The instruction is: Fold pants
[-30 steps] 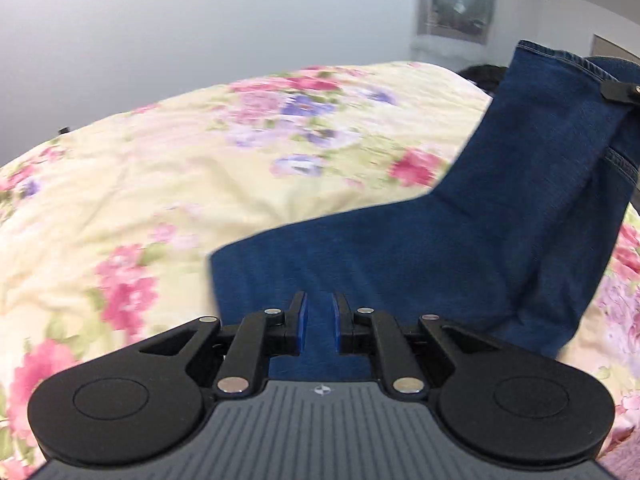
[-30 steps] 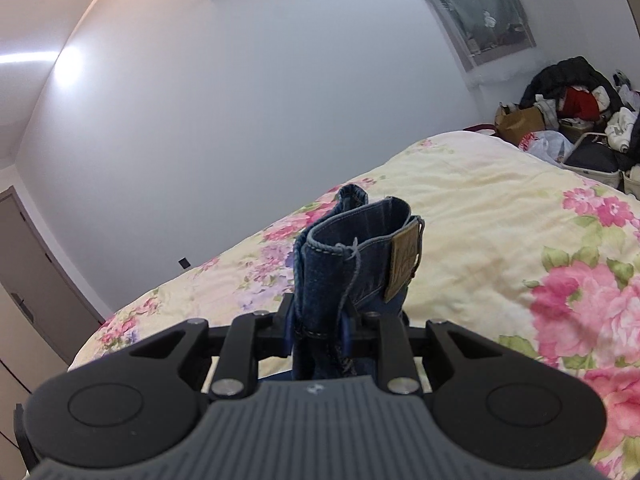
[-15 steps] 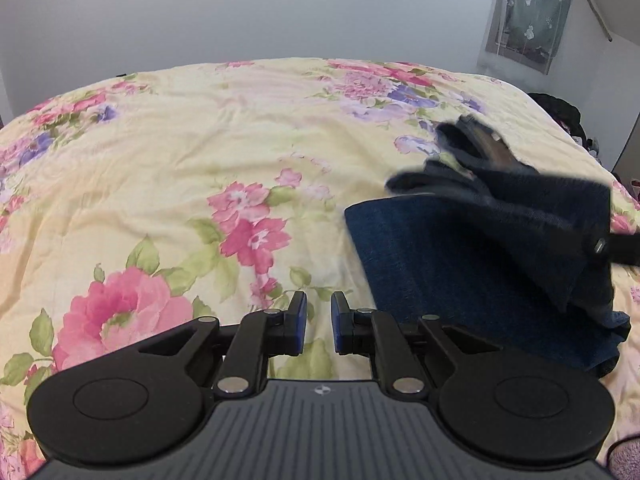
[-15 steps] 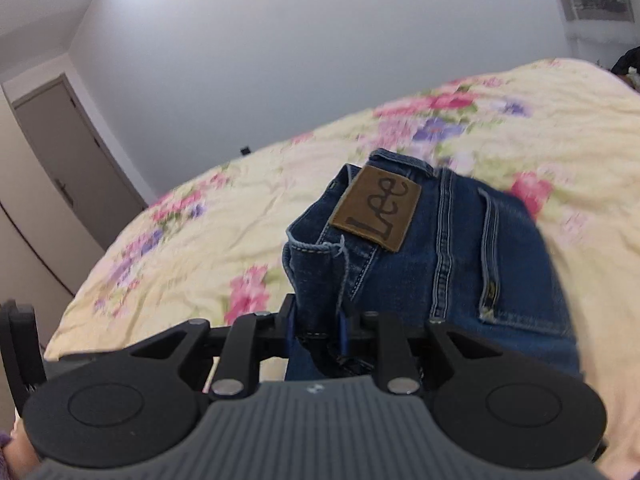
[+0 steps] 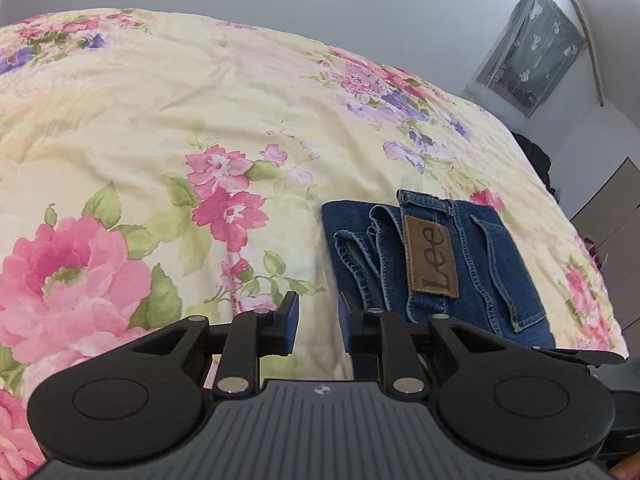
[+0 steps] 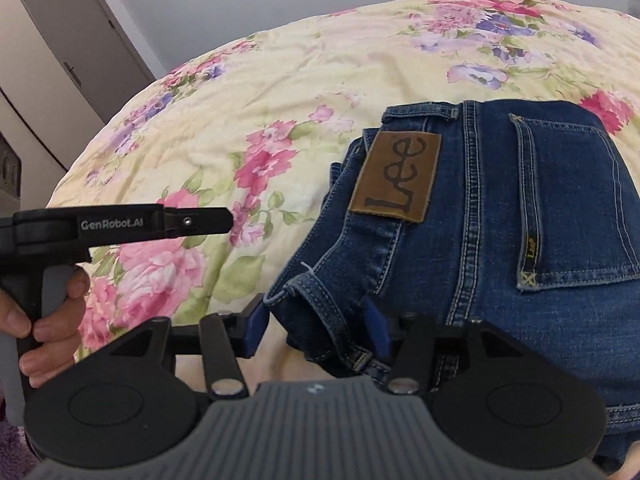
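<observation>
The blue jeans (image 5: 460, 256) lie folded into a compact stack on the floral bedspread (image 5: 160, 128), the brown Lee patch (image 5: 430, 258) facing up. In the right wrist view the jeans (image 6: 500, 220) fill the right half, back pocket up. My right gripper (image 6: 316, 328) is open, its jaws standing either side of the waistband corner without pinching it. My left gripper (image 5: 316, 322) is slightly open and empty, just left of the jeans' near edge. It also shows side-on in the right wrist view (image 6: 192, 222), held by a hand.
The bedspread (image 6: 280, 80) stretches wide to the left and behind the jeans. A grey door (image 6: 80, 36) and wall stand beyond the bed's far left. A covered window (image 5: 532, 52) and dark clutter (image 5: 536, 160) lie past the bed's right edge.
The right gripper lowered the waistband onto the stack and opened, letting go of it. The left gripper moved to the jeans' left edge and opened a little.
</observation>
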Action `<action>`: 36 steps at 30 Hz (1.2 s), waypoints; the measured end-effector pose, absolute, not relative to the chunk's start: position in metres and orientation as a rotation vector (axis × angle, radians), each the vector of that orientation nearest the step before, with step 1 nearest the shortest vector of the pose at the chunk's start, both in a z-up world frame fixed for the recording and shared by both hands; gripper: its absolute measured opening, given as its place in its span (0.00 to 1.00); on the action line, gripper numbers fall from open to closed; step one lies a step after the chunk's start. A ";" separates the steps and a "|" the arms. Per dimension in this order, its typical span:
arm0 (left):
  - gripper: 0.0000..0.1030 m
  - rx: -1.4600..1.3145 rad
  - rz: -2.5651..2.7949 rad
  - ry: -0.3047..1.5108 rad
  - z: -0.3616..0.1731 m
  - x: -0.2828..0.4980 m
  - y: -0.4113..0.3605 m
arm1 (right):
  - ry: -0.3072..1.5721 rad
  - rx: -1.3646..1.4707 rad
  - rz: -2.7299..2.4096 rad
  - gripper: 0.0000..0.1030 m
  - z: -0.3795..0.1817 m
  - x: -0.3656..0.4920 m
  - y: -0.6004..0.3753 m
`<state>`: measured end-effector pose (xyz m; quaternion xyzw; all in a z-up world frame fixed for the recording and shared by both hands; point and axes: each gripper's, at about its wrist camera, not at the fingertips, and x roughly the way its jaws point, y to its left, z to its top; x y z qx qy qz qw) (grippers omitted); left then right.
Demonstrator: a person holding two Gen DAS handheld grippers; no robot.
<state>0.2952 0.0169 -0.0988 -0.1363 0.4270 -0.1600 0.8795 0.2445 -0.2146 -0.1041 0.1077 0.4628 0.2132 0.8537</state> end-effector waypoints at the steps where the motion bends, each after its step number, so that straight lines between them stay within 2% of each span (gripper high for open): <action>1: 0.23 -0.308 -0.343 0.891 -0.097 0.298 0.017 | 0.965 0.222 0.458 0.48 -0.095 0.242 -0.215; 8: 0.23 -0.486 -0.429 0.915 -0.100 0.332 -0.002 | 0.859 0.109 0.351 0.48 -0.063 0.258 -0.248; 10: 0.23 -0.519 -0.451 0.924 -0.105 0.345 -0.013 | 0.856 0.086 0.279 0.36 -0.065 0.271 -0.267; 12: 0.27 -0.534 -0.468 0.923 -0.110 0.358 -0.025 | 0.877 0.129 0.230 0.28 -0.072 0.282 -0.293; 14: 0.30 -0.537 -0.469 0.927 -0.117 0.371 -0.036 | 0.886 0.169 0.193 0.25 -0.079 0.289 -0.318; 19: 0.30 -0.557 -0.468 0.966 -0.139 0.394 -0.048 | 0.908 0.245 0.185 0.24 -0.097 0.296 -0.361; 23: 0.37 -0.596 -0.476 0.963 -0.149 0.401 -0.049 | 0.922 0.331 0.226 0.24 -0.114 0.300 -0.374; 27: 0.37 -0.549 -0.460 0.953 -0.146 0.407 -0.063 | 0.934 0.370 0.220 0.25 -0.127 0.302 -0.371; 28: 0.34 -0.519 -0.453 0.952 -0.141 0.407 -0.069 | 0.934 0.373 0.219 0.26 -0.128 0.303 -0.371; 30: 0.17 -0.437 -0.444 0.905 -0.125 0.401 -0.079 | 0.933 0.390 0.222 0.26 -0.128 0.304 -0.371; 31: 0.12 -0.404 -0.452 0.873 -0.114 0.396 -0.082 | 0.936 0.398 0.224 0.25 -0.128 0.304 -0.371; 36: 0.09 -0.228 -0.509 0.757 -0.056 0.366 -0.092 | 0.941 0.448 0.263 0.24 -0.118 0.300 -0.367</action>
